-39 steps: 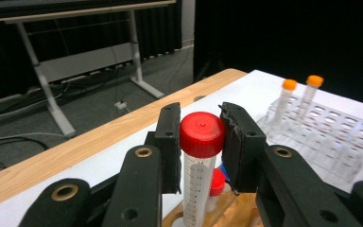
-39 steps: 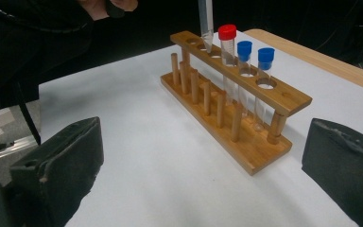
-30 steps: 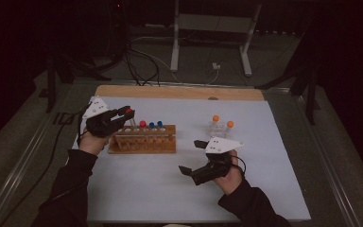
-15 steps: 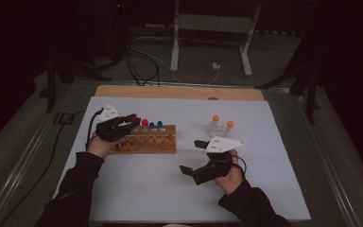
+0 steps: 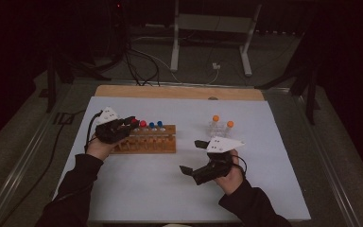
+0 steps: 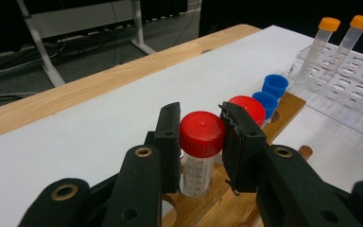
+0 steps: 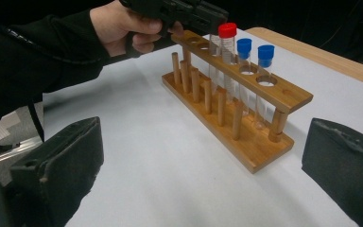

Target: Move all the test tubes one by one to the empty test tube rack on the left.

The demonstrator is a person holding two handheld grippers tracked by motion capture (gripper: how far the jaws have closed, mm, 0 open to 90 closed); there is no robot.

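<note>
Red-capped tube (image 6: 202,149), blue-capped tubes (image 6: 274,86), brown wooden rack (image 7: 246,118), orange-capped tubes (image 6: 328,35), white mat (image 5: 170,184).

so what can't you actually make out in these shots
- Lower part of the red-capped tube, left gripper view: the left claw, shut on its cap, and the wooden rack hide whether it is fully seated.
- Same tube, right gripper view: hand and claw cover it.
- Clear rack with two orange-capped tubes, left gripper view: cut off by the right edge.
- Tube markings, high view: too small.
</note>
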